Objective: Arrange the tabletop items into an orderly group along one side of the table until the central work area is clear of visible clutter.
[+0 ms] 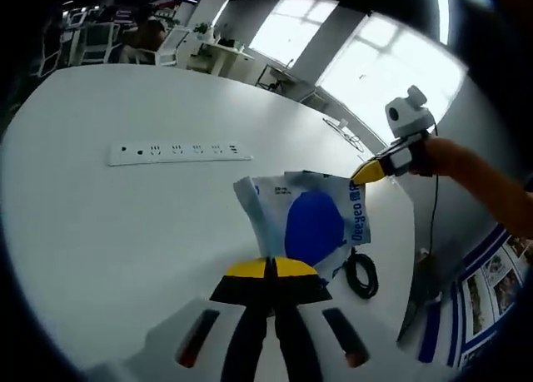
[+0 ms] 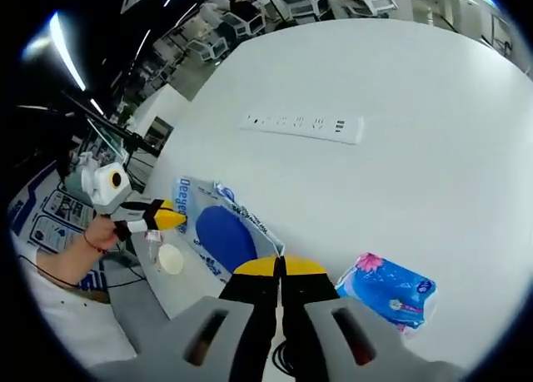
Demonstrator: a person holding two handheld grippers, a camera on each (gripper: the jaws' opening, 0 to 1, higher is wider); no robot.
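A white packet with a big blue oval (image 1: 315, 224) lies on the white table (image 1: 100, 224). My left gripper (image 1: 271, 270) is shut, its yellow tips pinching the packet's near edge. The right gripper (image 1: 371, 172), held by a hand, comes in from the right with its yellow tip on the packet's far corner. In the right gripper view, my right gripper (image 2: 279, 267) is shut on a corner of the same packet (image 2: 221, 232). The left gripper (image 2: 166, 217) grips the opposite edge. A blue tissue pack with a pink flower (image 2: 387, 286) lies just right of my right jaws.
A white power strip (image 1: 179, 153) (image 2: 304, 126) lies flat farther out on the table. A black cable coil (image 1: 362, 274) sits by the table edge near the packet. A small white round lid (image 2: 171, 259) rests near the edge. Desks and chairs stand beyond the table.
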